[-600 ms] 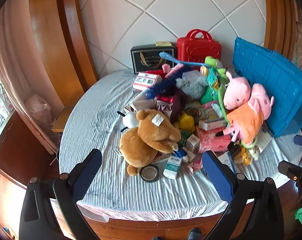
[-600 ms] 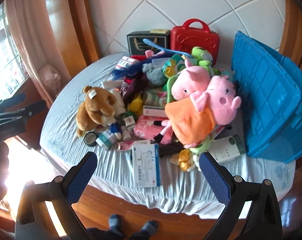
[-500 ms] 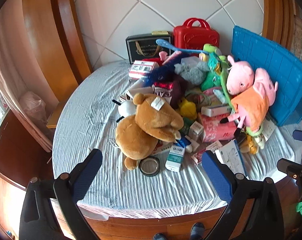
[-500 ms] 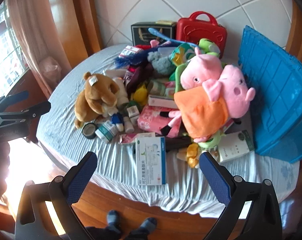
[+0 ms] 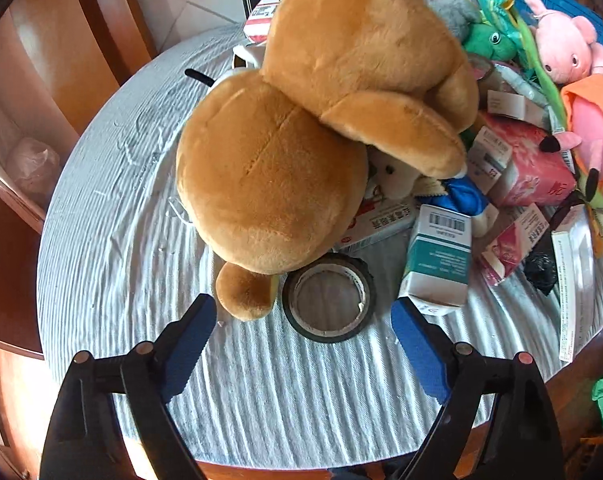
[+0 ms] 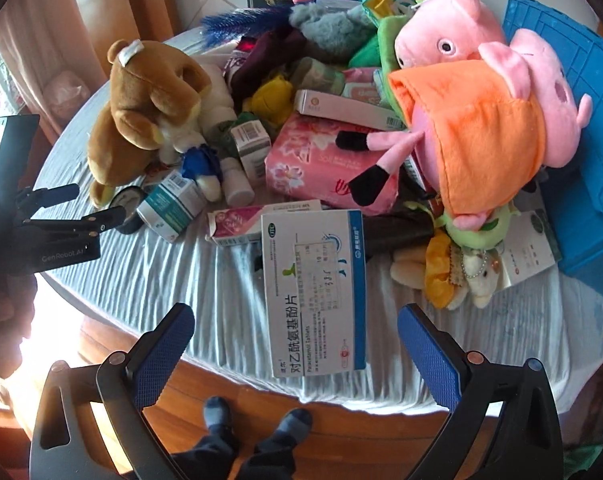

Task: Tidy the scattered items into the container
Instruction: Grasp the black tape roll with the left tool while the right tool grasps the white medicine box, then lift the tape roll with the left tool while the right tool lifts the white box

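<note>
Ribbed tablecloth (image 5: 113,264) holds one tape roll (image 5: 328,297), perhaps two pink pigs (image 6: 497,92); both tongs (image 5: 303,346) (image 6: 295,354) gape empty.

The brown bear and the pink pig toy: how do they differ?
The brown bear is plain brown plush with a white tag on its head; the pink pig is pink and wears an orange dress. The bear lies at the left side of the pile, beside a tape roll; the pig lies at the right, against the blue crate. Both are soft toys lying untouched on the cloth-covered table.
</note>
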Available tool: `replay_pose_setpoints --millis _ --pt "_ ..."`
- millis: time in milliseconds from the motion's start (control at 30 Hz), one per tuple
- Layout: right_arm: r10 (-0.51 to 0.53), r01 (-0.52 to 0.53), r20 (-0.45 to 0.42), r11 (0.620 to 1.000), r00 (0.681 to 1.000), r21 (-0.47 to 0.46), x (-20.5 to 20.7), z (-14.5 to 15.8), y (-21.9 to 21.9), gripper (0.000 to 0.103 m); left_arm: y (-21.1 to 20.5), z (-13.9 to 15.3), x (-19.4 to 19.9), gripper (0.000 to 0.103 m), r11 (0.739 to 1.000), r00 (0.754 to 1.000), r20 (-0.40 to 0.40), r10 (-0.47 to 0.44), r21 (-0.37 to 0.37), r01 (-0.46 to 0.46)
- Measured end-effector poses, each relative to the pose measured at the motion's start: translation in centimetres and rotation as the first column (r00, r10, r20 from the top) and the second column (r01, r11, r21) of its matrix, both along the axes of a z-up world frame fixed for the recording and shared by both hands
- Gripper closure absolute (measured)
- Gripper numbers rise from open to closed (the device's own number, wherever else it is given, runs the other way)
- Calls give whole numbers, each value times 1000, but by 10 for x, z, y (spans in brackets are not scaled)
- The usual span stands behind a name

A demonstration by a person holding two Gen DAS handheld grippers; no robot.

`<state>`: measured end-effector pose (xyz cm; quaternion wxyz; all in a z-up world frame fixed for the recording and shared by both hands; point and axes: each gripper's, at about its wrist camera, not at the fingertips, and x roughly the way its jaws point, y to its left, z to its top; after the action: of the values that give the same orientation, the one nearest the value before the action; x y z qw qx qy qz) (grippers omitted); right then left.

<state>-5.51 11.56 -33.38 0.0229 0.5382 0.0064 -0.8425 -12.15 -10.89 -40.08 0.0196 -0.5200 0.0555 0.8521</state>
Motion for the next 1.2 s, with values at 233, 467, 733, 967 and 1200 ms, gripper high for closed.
replay_pose_setpoints --millis 233,467,733,967,1200 --pt "-43 43 34 999 999 -4 -14 -24 3 0 9 -23 -9 12 1000 1000 23 -19 -24 20" --pt "-46 46 41 999 998 0 -27 -33 -2 0 13 -23 -2 20 1000 1000 10 -5 14 5" --pt "-51 50 54 999 997 18 -32 -38 -2 12 12 -14 27 27 997 1000 -3 -21 77 21" --pt "-74 73 50 997 996 20 -30 -29 4 33 12 -3 56 27 994 1000 -18 -23 110 24" --pt "-68 67 38 997 997 30 -30 -21 -3 56 17 -2 85 22 996 1000 -20 -15 93 17"
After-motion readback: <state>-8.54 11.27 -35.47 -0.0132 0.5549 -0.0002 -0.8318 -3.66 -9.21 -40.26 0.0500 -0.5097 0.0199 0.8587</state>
